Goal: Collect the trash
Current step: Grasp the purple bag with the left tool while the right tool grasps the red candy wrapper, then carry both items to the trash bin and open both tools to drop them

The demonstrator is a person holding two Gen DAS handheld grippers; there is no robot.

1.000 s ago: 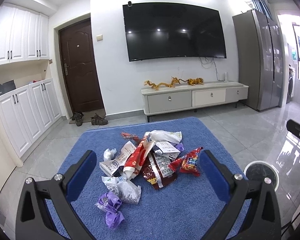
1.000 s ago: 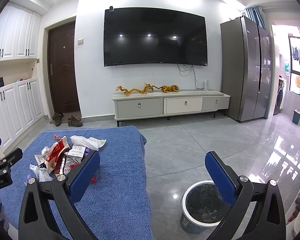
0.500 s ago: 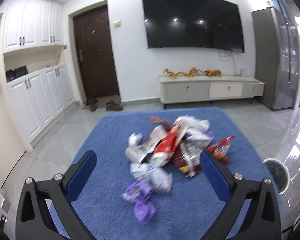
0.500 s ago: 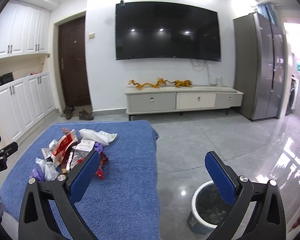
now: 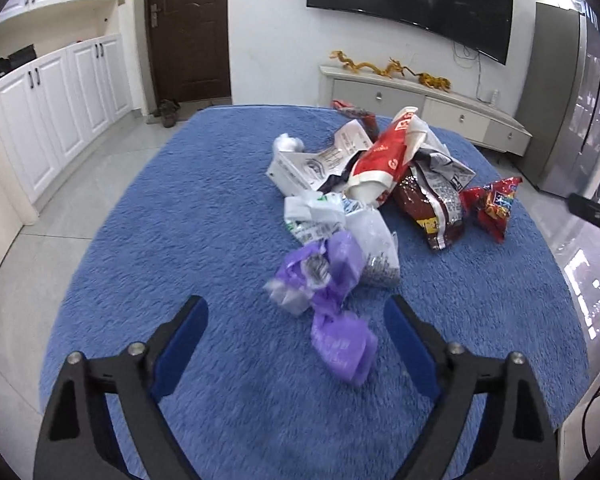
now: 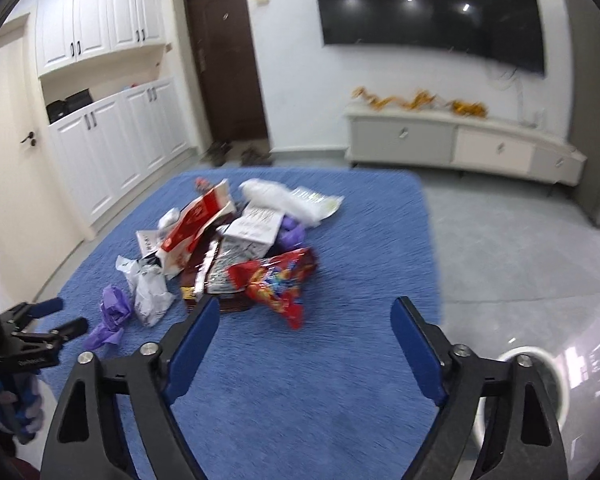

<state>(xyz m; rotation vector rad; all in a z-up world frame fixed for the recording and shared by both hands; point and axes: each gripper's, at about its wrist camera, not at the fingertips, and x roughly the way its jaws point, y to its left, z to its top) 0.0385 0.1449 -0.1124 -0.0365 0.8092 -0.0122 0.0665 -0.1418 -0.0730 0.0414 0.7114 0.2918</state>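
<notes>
A pile of trash lies on a blue rug (image 5: pixel 180 240). It holds a purple plastic bag (image 5: pixel 332 300), a red and white carton (image 5: pixel 384 160), a red candy wrapper (image 5: pixel 492 204), a dark snack bag (image 5: pixel 432 208) and white bags. My left gripper (image 5: pixel 296 324) is open, low over the rug, with the purple bag between and just beyond its fingers. My right gripper (image 6: pixel 304 332) is open above the rug, just short of the red candy wrapper (image 6: pixel 276 280). The left gripper also shows in the right wrist view (image 6: pixel 56 320) beside the purple bag (image 6: pixel 112 312).
A white-rimmed trash bin (image 6: pixel 540 372) stands on the grey tile floor right of the rug, half hidden by my right finger. A TV cabinet (image 5: pixel 420 100), white cupboards (image 5: pixel 52 100) and a dark door (image 5: pixel 188 28) line the walls.
Both grippers moved down and closer to the pile and turned left. The left now straddles the purple bag's near end. The right swung from the bin toward the red wrapper.
</notes>
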